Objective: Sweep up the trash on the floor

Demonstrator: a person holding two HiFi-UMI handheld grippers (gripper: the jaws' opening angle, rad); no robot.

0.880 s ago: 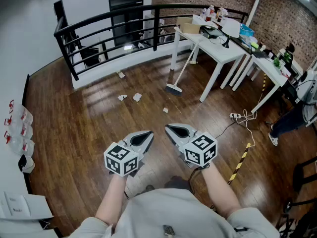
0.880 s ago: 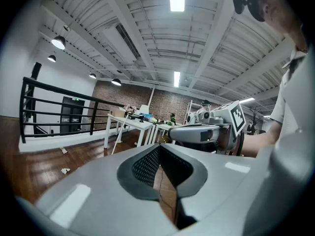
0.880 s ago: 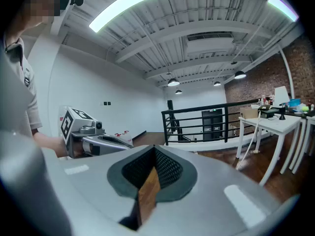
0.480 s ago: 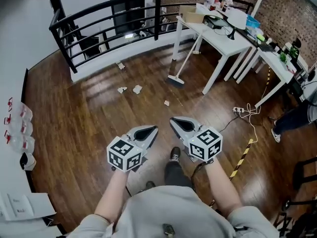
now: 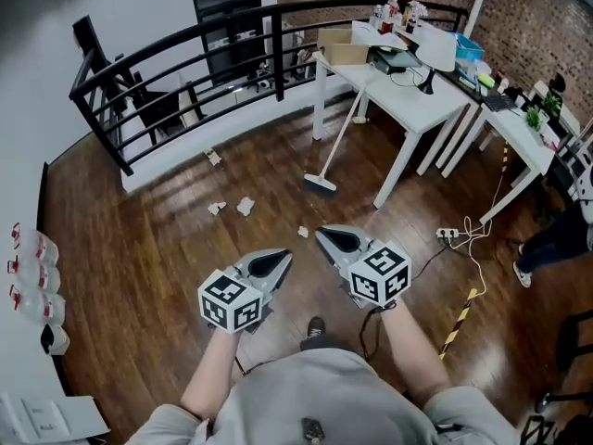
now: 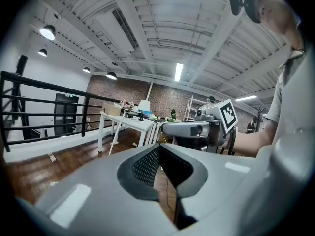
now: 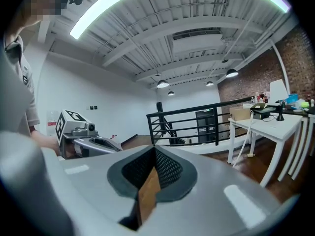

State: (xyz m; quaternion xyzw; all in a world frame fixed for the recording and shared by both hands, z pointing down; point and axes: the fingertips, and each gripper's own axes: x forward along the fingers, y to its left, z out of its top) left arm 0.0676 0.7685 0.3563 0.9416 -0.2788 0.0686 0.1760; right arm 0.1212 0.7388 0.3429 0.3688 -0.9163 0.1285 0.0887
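Crumpled paper trash lies on the dark wood floor: two scraps (image 5: 246, 206) (image 5: 216, 209) side by side, a small one (image 5: 302, 232) just beyond my grippers, and another (image 5: 214, 157) by the railing base. A white broom (image 5: 321, 184) leans with its handle against the white table (image 5: 435, 95). My left gripper (image 5: 278, 257) and right gripper (image 5: 322, 237) hover side by side at waist height, both shut and empty. In the left gripper view the left gripper (image 6: 158, 154) has its jaws together. The right gripper (image 7: 153, 154) shows the same in its own view.
A black railing (image 5: 176, 54) curves along the far side. White tables (image 5: 519, 133) with clutter line the right. A power strip with cable (image 5: 447, 235) and striped tape (image 5: 459, 306) lie on the floor at right. A person's legs (image 5: 547, 248) stand at the far right.
The person has stepped forward: the broom and paper scraps sit lower and closer in the head view. Both grippers stay shut, side by side.
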